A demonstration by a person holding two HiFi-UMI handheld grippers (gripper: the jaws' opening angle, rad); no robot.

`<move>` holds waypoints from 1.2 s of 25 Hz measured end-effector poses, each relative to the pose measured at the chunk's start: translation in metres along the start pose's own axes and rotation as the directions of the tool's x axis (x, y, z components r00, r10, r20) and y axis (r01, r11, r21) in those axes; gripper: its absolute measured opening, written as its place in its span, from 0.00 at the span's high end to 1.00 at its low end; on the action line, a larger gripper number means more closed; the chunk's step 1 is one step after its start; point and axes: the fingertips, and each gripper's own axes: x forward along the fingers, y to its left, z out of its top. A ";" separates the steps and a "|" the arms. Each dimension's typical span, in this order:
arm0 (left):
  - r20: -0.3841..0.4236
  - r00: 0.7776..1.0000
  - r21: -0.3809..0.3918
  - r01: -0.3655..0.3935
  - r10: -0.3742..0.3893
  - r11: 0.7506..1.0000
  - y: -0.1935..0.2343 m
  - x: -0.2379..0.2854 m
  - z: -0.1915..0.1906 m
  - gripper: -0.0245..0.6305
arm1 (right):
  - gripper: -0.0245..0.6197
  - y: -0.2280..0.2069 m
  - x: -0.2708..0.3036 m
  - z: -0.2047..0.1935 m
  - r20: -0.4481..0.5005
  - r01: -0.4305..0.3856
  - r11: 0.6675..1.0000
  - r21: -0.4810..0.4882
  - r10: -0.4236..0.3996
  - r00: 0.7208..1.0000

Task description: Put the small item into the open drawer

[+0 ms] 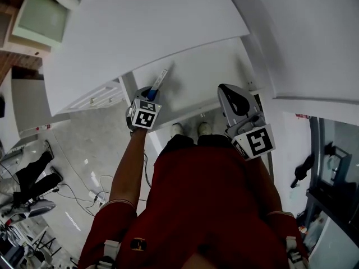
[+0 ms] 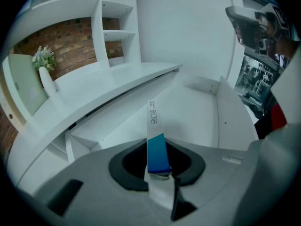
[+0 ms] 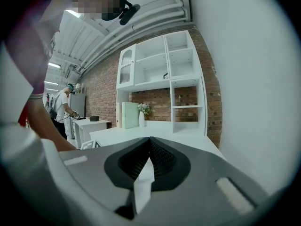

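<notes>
The small item (image 1: pixel 160 83) is a flat white strip with a blue end, and my left gripper (image 1: pixel 150 92) is shut on that blue end. The strip points forward over the open white drawer (image 1: pixel 207 77) under the desk top. In the left gripper view the item (image 2: pixel 155 140) stands on edge between the jaws of the left gripper (image 2: pixel 158 172), above the drawer's bare floor (image 2: pixel 197 117). My right gripper (image 1: pixel 234 98) hangs at the drawer's right front corner, jaws shut and nothing in them. In its own view the right gripper (image 3: pixel 145 175) faces the room, away from the drawer.
A white desk top (image 1: pixel 146 27) overhangs the drawer's back. A vase with a plant (image 2: pixel 44 76) and a pale green board (image 1: pixel 36 18) stand at its far left. A side drawer unit (image 1: pixel 101 97) sits left. Cables (image 1: pixel 84 189) lie on the floor. Another person (image 3: pixel 61 107) stands far off.
</notes>
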 end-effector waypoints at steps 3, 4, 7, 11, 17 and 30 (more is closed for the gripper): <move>-0.047 0.999 -0.006 0.012 -0.012 1.000 0.001 0.002 -0.011 0.83 | 0.94 0.003 0.004 0.003 0.018 -0.016 1.000 0.000 0.016 1.000; -0.055 0.998 -0.007 0.016 -0.016 1.000 0.001 0.002 -0.012 0.83 | 0.94 0.003 0.005 0.004 0.022 -0.021 1.000 -0.001 0.021 1.000; -0.057 0.998 -0.009 0.020 -0.021 1.000 0.001 0.001 -0.014 0.78 | 0.94 0.003 0.007 0.002 0.004 -0.026 1.000 -0.005 0.026 1.000; -0.043 0.999 0.001 0.019 -0.018 1.000 0.001 -0.004 -0.010 0.70 | 0.94 0.006 0.008 0.000 -0.004 -0.040 0.999 -0.006 0.040 0.999; 0.101 0.994 0.014 -0.042 0.040 0.999 0.006 -0.040 0.023 0.65 | 0.94 0.015 0.011 0.003 0.018 -0.066 0.998 0.008 0.066 0.998; 0.643 0.766 -0.051 0.019 0.018 0.998 -0.045 -0.186 0.155 0.83 | 0.94 0.041 0.008 0.020 0.081 -0.146 0.989 0.013 0.145 0.986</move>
